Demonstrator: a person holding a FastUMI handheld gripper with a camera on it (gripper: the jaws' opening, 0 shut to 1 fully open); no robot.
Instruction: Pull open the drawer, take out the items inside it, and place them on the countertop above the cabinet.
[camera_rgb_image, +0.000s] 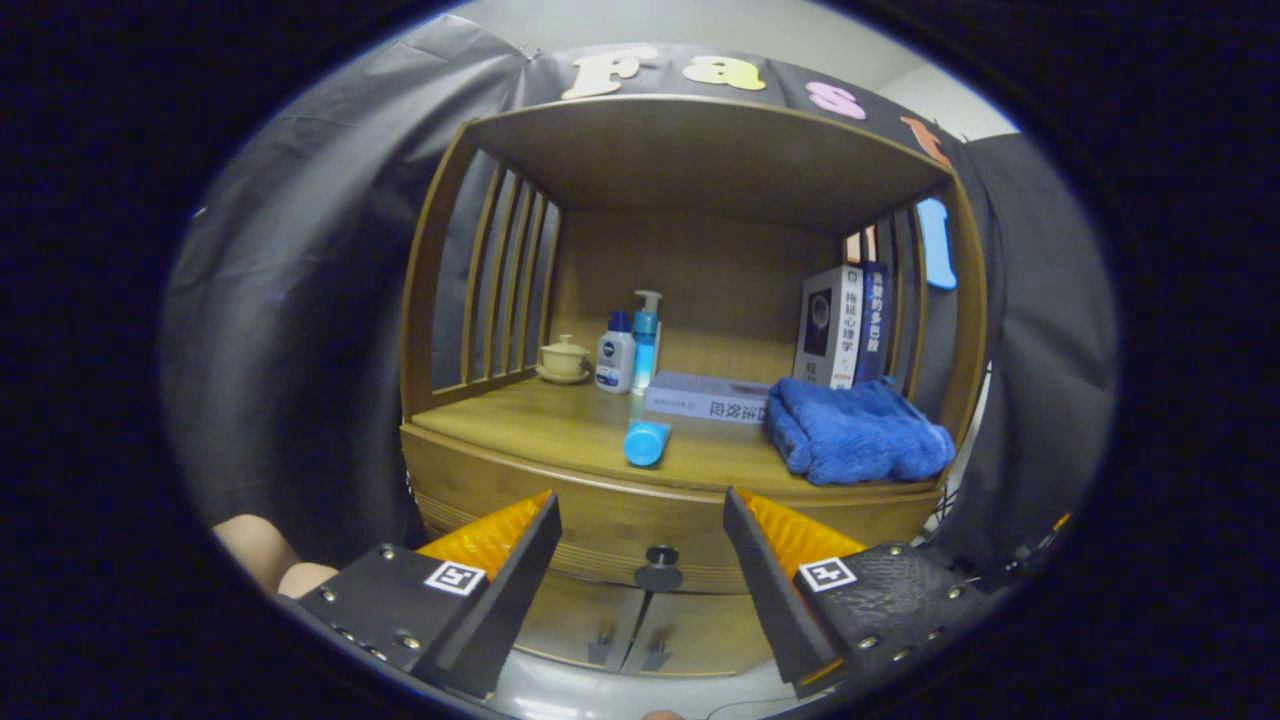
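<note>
One small knob (660, 568) on a closed drawer (640, 535); tongs (640, 525) gape wide, could slip off it or bump the bench (560, 430) edge.

cabinet (500, 460): warm brown wood with visible grain
drawer (610, 525): the same brown wood, fine ridged lines along its lower edge
knob (660, 556): dark, almost black
towel (855, 430): bright blue
tube (646, 442): light blue
pump bottle (647, 340): clear blue with a white pump
small bottle (614, 360): white with a dark blue cap
lidded cup (565, 357): cream
flat box (705, 397): pale grey-white
2 upright books (845, 330): 1 grey and white, 1 dark blue
</note>
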